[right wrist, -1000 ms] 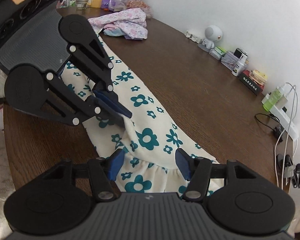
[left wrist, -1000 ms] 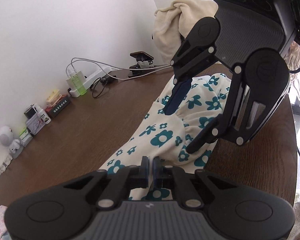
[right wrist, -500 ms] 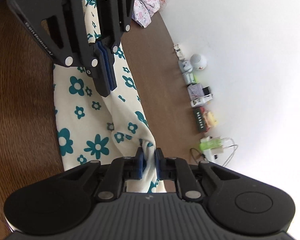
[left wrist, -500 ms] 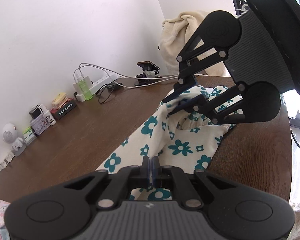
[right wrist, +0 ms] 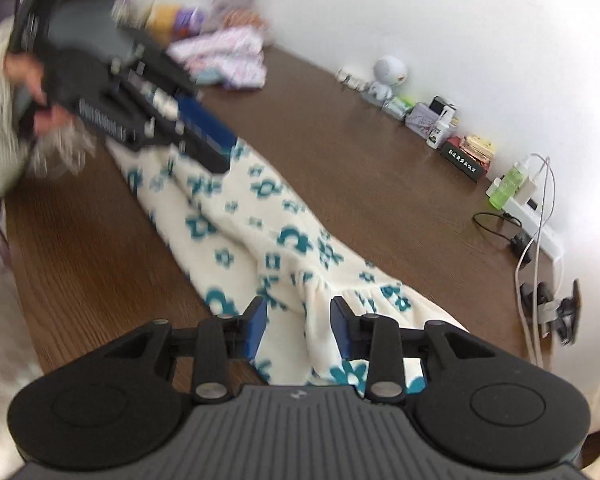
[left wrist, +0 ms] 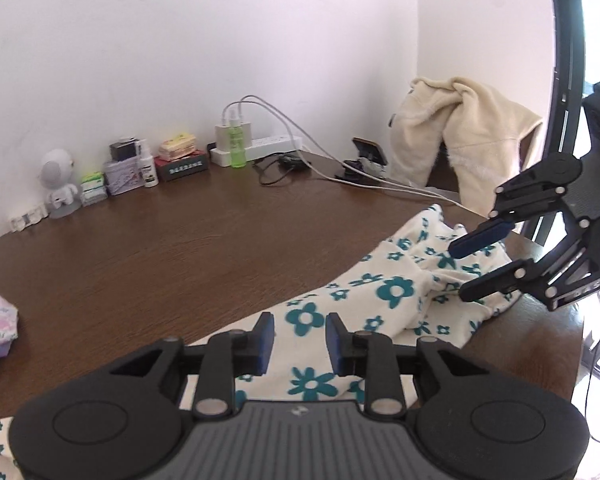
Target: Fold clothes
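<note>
A: Where is your garment?

B: Your cream floral garment (left wrist: 384, 304) lies in a long strip on the brown table (left wrist: 148, 256), running along the near edge. Its gathered end bunches up close to the table's right rim (left wrist: 556, 320).

A: And my tongs?

B: Your left tongs (left wrist: 299, 338) stand apart over the cloth, gripping nothing. Your right tongs (right wrist: 299, 326) are apart as well, one pad on each side of a ridge in the fabric, but not clamped on it. In the left wrist view they hang over the bunched end.

A: How much room do I have?

B: Bare wood stretches from the cloth to the clutter along the wall. On the near side only a narrow band of table shows before the edge.

A: What can you count?

B: One floral garment, one pile of pastel clothes (right wrist: 228, 56) at the far end, and one cream fleece (left wrist: 460, 128) draped behind the table. Along the wall: one small white robot figure (left wrist: 58, 184), one green bottle (left wrist: 236, 148), one power strip (left wrist: 260, 148), one phone on a stand (left wrist: 366, 154). The right wrist view is blurred, so I cannot count the smaller things there.
</note>
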The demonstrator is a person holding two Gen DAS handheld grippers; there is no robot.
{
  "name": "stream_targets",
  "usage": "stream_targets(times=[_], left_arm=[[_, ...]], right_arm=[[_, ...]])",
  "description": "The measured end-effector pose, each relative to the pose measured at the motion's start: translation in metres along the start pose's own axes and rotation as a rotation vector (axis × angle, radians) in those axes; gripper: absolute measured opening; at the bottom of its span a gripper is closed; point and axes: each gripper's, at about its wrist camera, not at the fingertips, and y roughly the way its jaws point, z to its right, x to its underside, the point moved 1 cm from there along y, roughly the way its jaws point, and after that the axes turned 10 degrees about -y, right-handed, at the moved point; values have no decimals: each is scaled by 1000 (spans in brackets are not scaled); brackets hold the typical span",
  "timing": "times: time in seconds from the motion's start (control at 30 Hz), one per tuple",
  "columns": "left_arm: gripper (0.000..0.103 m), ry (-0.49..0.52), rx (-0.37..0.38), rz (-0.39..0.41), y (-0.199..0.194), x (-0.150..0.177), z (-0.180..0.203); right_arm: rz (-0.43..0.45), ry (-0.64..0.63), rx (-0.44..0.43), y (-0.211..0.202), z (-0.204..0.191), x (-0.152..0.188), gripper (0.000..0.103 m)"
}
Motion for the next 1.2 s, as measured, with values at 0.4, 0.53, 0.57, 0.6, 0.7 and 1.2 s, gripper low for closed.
stream_targets(times=[0.4, 0.53, 0.57, 0.6, 0.7, 1.2], left_arm=[[23, 44, -74, -119, -1, 37, -20], [23, 13, -60, -97, -7, 44, -25], [23, 4, -57, -92, -8, 46, -26], [23, -6, -56, -87, -9, 47, -27], [23, -35, -55, -74, -13, 50, -29], [13, -243, -304, 18, -73, 72, -110]], right_arm=[[27, 355, 55, 54, 29, 18, 37], [21, 440, 95, 48, 39, 48, 40], [27, 475, 111, 43, 43, 58, 39], [34, 510, 127, 38, 48, 67, 37], [49, 564, 165, 26, 56, 85, 32], [44, 517, 234, 25, 44, 85, 33]])
